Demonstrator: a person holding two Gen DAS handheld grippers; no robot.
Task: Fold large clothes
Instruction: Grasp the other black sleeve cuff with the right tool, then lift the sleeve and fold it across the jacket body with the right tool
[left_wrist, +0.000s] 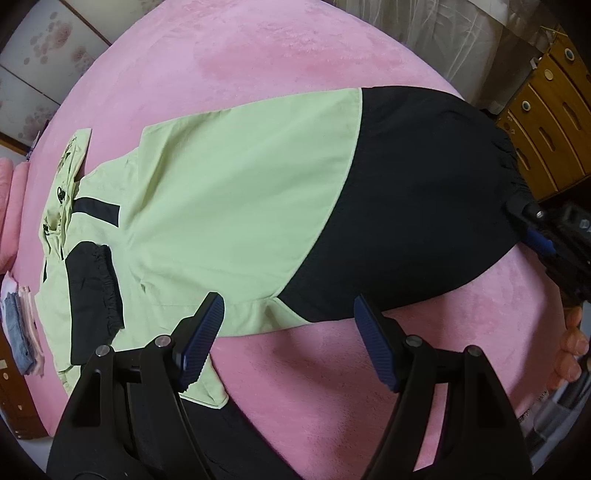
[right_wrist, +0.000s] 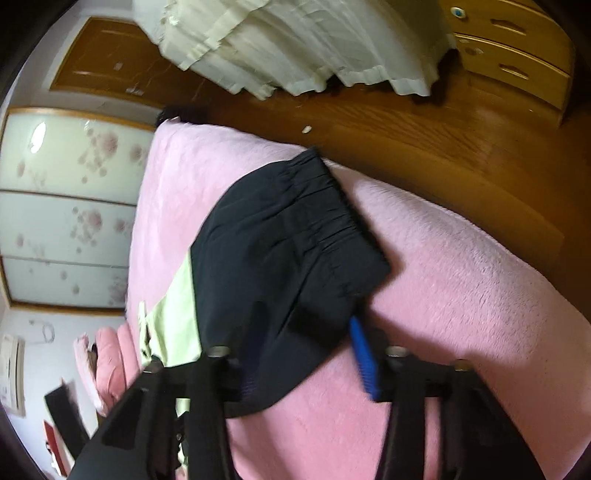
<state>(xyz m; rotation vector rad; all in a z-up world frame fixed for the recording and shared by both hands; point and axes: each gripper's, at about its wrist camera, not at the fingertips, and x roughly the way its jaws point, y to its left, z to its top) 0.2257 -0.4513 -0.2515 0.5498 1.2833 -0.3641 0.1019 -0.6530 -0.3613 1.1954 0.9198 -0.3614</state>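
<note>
While both units were over the bed (left_wrist: 295, 66), I logged this state. Jacket (left_wrist: 229, 206) (light green body, black sleeves) lay spread flat on the pink bed cover, hood (left_wrist: 70, 155) toward the far-left side in the left wrist view. One black cuff (left_wrist: 98, 280) was folded across the green panel near the hood. The other black sleeve (left_wrist: 424, 206) extended toward the bed edge on the right.

Left gripper (left_wrist: 288, 343): fingers wide apart, nothing between them, poised above the jacket's near hem and bare bed cover, no contact visible.

Right gripper (right_wrist: 303, 365): its blue pad (right_wrist: 364, 358) sat against the black sleeve's fabric just below the elasticated cuff (right_wrist: 317, 206); opposite finger was hidden behind the cloth. Fingers were narrow, w/ sleeve fabric between them; I couldn't tell for certain whether the pinch was complete, as the view was blurred.

Wooden floor (right_wrist: 406, 147), drawer unit (right_wrist: 517, 55) and white curtain (right_wrist: 295, 44) lay beyond the bed.
</note>
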